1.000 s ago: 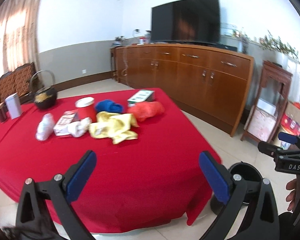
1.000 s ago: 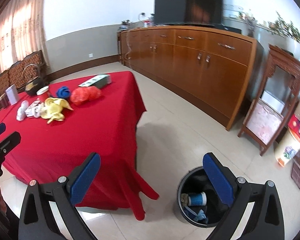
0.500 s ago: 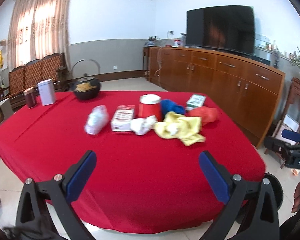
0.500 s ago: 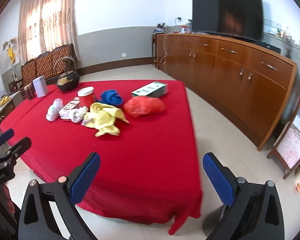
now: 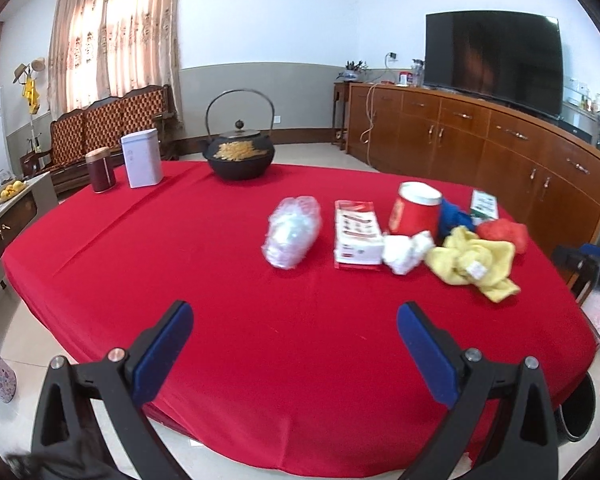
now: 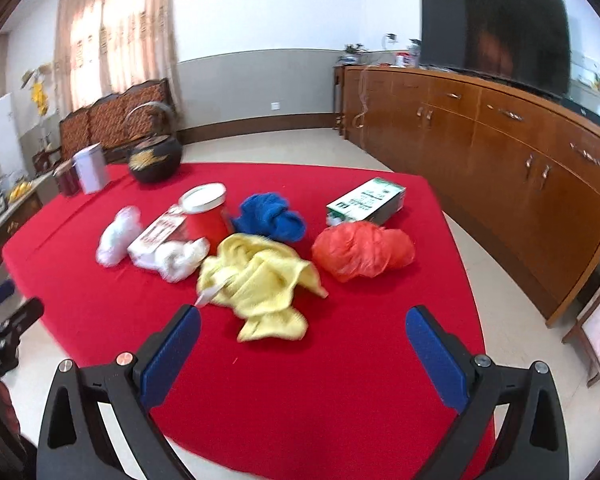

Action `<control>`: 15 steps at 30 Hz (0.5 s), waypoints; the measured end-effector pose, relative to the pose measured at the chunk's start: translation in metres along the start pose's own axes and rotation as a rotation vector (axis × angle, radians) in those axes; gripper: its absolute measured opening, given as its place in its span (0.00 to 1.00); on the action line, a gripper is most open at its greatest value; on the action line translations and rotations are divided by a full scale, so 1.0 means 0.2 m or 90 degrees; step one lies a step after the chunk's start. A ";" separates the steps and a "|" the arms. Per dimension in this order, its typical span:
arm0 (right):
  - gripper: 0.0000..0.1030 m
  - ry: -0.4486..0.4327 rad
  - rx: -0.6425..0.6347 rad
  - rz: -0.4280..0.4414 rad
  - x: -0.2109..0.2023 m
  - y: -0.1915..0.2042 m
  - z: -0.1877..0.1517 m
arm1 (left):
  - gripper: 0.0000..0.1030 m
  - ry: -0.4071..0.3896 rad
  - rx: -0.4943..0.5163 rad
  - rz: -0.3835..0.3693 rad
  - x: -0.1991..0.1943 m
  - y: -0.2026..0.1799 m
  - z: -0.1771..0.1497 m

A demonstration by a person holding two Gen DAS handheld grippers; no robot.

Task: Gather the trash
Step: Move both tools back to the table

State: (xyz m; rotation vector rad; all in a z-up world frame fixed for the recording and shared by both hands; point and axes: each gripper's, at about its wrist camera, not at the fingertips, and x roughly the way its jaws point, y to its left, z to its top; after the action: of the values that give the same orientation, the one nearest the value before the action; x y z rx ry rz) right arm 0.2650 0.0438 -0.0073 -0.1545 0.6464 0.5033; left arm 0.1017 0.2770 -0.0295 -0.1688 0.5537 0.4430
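A red table (image 5: 228,320) (image 6: 340,360) holds a cluster of items: a clear crumpled plastic bag (image 5: 292,232) (image 6: 116,236), a red-and-white packet (image 5: 357,236) (image 6: 160,232), a crumpled white tissue (image 5: 406,250) (image 6: 180,258), a red paper cup (image 5: 416,212) (image 6: 204,212), a yellow cloth (image 5: 476,264) (image 6: 256,280), a blue cloth (image 6: 270,218), an orange plastic bag (image 6: 362,250) (image 5: 504,232) and a green-white box (image 6: 366,200). My left gripper (image 5: 294,354) is open and empty over the near table edge. My right gripper (image 6: 304,360) is open and empty, just short of the yellow cloth.
A black iron kettle (image 5: 238,152), a white tin (image 5: 140,158) and a dark red canister (image 5: 99,170) stand at the table's far side. A black bin's rim (image 5: 580,408) shows on the floor at the right. A long wooden sideboard (image 6: 500,148) carries a TV.
Both grippers have swung left from the floor bin toward the table and moved closer to the items. Both stay open and empty.
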 end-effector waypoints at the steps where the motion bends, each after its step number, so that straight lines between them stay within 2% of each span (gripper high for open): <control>1: 1.00 0.004 0.007 -0.004 0.03 -0.02 0.02 | 0.99 0.001 0.000 0.002 0.03 0.01 0.01; 8: 0.97 0.013 0.025 -0.030 0.19 -0.12 0.08 | 0.94 0.016 -0.015 0.005 0.24 0.09 0.08; 11: 0.88 0.023 0.022 0.020 0.23 -0.10 0.09 | 0.93 0.019 -0.017 0.006 0.30 0.10 0.11; 15: 0.87 0.043 -0.035 0.058 0.33 0.07 0.08 | 0.88 0.038 -0.018 0.004 0.40 0.10 0.13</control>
State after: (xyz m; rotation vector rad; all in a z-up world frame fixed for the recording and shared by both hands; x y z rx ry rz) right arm 0.3122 0.0865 -0.0352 -0.1954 0.7079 0.6063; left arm 0.1657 0.3298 -0.0526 -0.2083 0.6070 0.4540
